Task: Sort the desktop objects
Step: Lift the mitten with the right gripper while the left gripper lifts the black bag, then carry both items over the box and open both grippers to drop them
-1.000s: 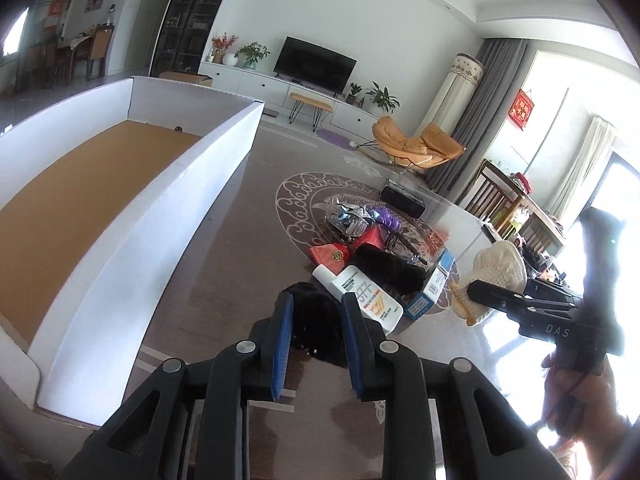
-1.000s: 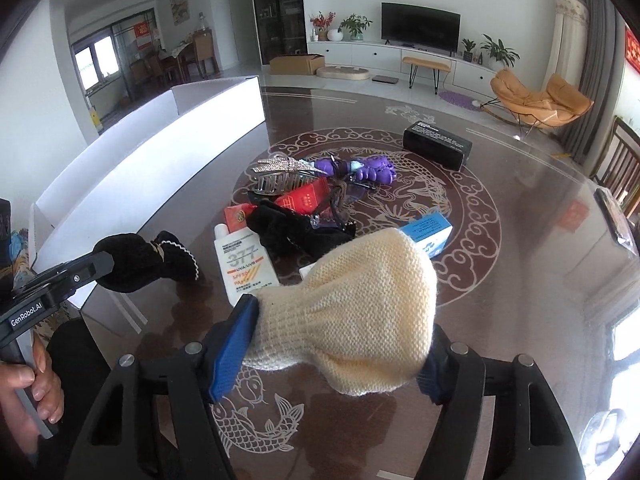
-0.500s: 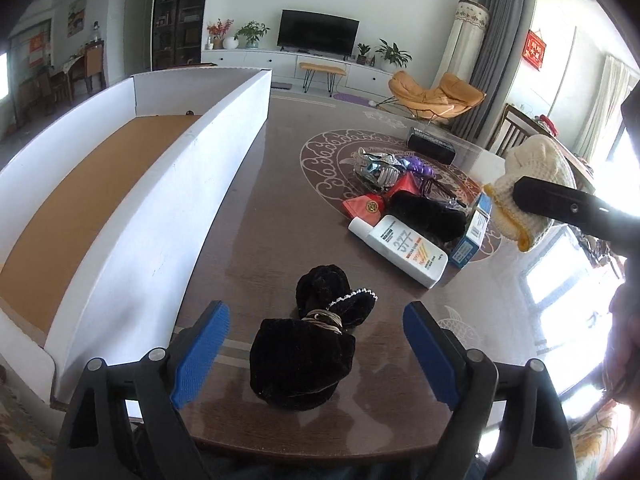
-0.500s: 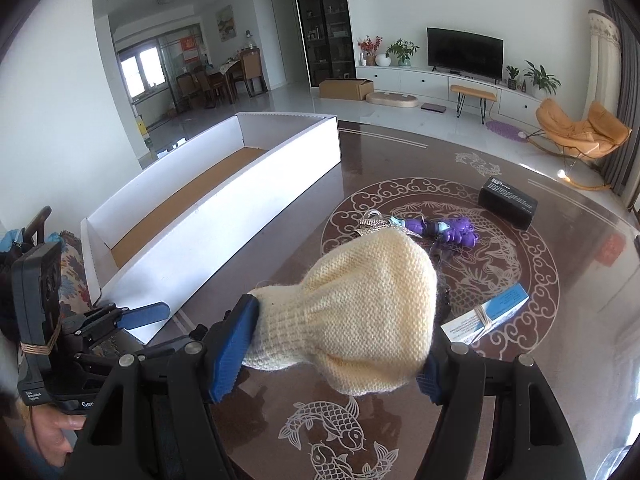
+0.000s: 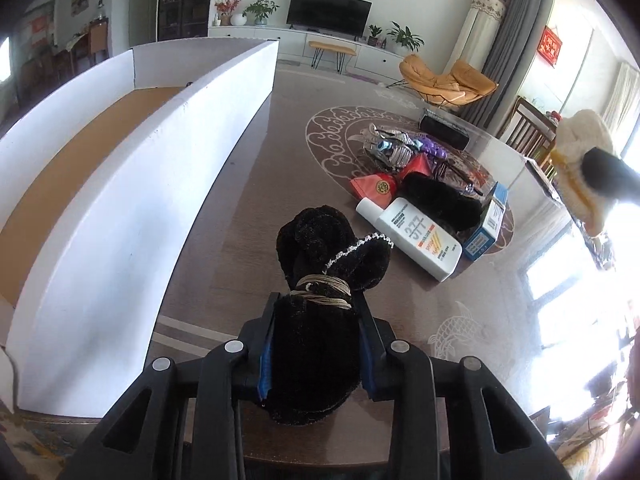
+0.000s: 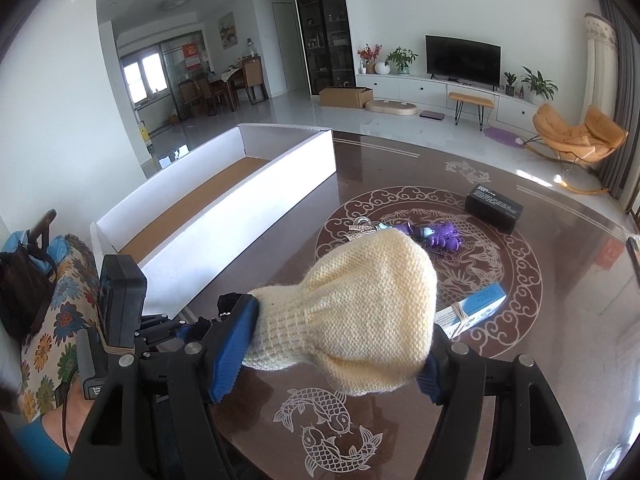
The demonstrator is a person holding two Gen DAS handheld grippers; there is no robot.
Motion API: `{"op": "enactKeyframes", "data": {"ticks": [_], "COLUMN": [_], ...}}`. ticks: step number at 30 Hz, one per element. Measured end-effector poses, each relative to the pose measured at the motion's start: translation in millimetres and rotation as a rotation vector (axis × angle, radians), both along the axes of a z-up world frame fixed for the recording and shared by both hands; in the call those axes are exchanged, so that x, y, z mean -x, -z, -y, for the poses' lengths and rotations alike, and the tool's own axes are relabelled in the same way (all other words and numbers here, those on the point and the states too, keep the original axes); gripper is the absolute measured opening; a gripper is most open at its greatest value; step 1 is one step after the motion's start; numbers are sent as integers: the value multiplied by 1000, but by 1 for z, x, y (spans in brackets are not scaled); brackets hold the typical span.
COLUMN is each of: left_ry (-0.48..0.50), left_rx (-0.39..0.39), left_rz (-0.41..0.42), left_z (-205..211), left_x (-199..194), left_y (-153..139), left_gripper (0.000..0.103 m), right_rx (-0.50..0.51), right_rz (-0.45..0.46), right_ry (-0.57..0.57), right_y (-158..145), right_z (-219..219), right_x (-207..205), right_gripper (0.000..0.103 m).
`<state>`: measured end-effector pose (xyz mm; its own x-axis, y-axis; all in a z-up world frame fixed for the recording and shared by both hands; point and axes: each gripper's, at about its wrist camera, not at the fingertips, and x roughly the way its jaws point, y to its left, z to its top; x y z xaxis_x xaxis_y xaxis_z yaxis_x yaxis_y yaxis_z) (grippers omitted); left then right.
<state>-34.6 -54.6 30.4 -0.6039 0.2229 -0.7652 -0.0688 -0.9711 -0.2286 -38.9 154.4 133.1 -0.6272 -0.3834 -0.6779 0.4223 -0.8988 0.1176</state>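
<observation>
My left gripper [image 5: 316,336] is shut on a black velvet pouch [image 5: 320,304] tied with cord, low over the table's near edge. My right gripper [image 6: 336,340] is shut on a cream knitted hat [image 6: 352,308] and holds it well above the table; the hat also shows at the right of the left wrist view [image 5: 580,168]. A long white box [image 5: 132,184] with a brown floor lies along the table's left side, also in the right wrist view [image 6: 224,208]. The left gripper's body shows at lower left of the right wrist view [image 6: 120,320].
A pile on the round pattern holds a white lotion bottle [image 5: 416,236], a blue box [image 5: 486,228], a black furry item [image 5: 440,200], a red packet [image 5: 374,188], a silver clip [image 5: 394,148], a purple toy [image 6: 440,236] and a black box [image 6: 494,208].
My left gripper opened half a second ago with the pouch on the table and has now closed on it again. My right gripper has lifted the hat higher and swung left toward the box.
</observation>
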Motion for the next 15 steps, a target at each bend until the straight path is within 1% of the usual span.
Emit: {"op": "enactKeyframes", "data": {"ticks": [2,3,5,7,9,11,13,15], "left_ry": [-42,-64,-107,-160,-229,-283,-318,-337], "left_rx": [-73,-94,-93,-71,-28,-35,-18,-3], "left_rz": [-50,-82,-134,-152,-133,-81,-30,15], "left_z": [22,36,66,98,133,166,189,203], "left_x": [-8,-12,-16,-14,-6,7,20,32], "left_y": [-30,-47,-78,-96,-99,-90,-80,-69], "left_gripper": [33,33,33,33,33,33,33,33], "right_rx": [-2,-5,-7,-9,-7,-15,-26,-46], "right_rz": [3,0,-9,-19,-31,-44,-42,-18], "right_ry": [-21,-34,-75,-124,-181,-243,-291,-344], "right_y": [-3,-5,-13,-22,-31,-36,-36,-30], "right_z": [11,18,40,69,104,146,187,226], "right_x": [8,12,22,33,45,59,74,92], "right_gripper": [71,71,71,71,71,71,71,71]}}
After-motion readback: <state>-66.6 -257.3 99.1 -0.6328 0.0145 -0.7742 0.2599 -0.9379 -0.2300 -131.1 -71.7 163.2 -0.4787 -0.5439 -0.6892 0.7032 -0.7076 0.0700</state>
